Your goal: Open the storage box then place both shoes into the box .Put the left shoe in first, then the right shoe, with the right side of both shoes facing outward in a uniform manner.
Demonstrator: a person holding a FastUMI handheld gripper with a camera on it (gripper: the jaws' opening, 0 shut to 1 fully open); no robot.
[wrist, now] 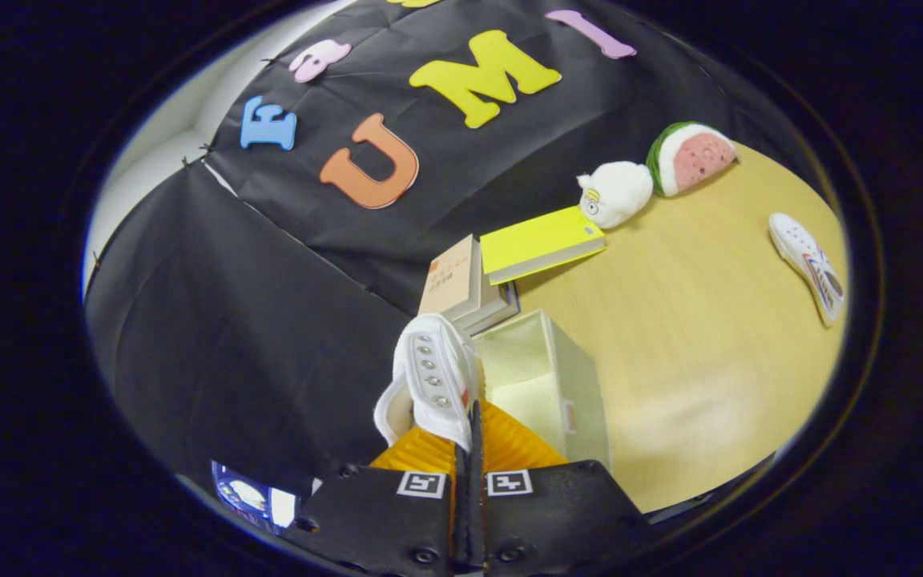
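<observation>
My gripper [473,417] is shut on a white canvas shoe [429,377], pinching its upper edge near the eyelets; the shoe hangs from the fingers, lifted off the table. Just ahead and to the right of the fingers stands the cream storage box [582,377], open at the top, with nothing visible inside. A second white shoe [806,264] with coloured stripes lies on its side far off on the wooden table, well beyond the box to the right.
A stack of books [469,284] with a yellow book [538,243] on top sits behind the box against the black cloth wall. A white plush toy [615,192] and a watermelon-slice plush [690,156] rest further back. Bare wooden table [694,353] spreads between the box and the second shoe.
</observation>
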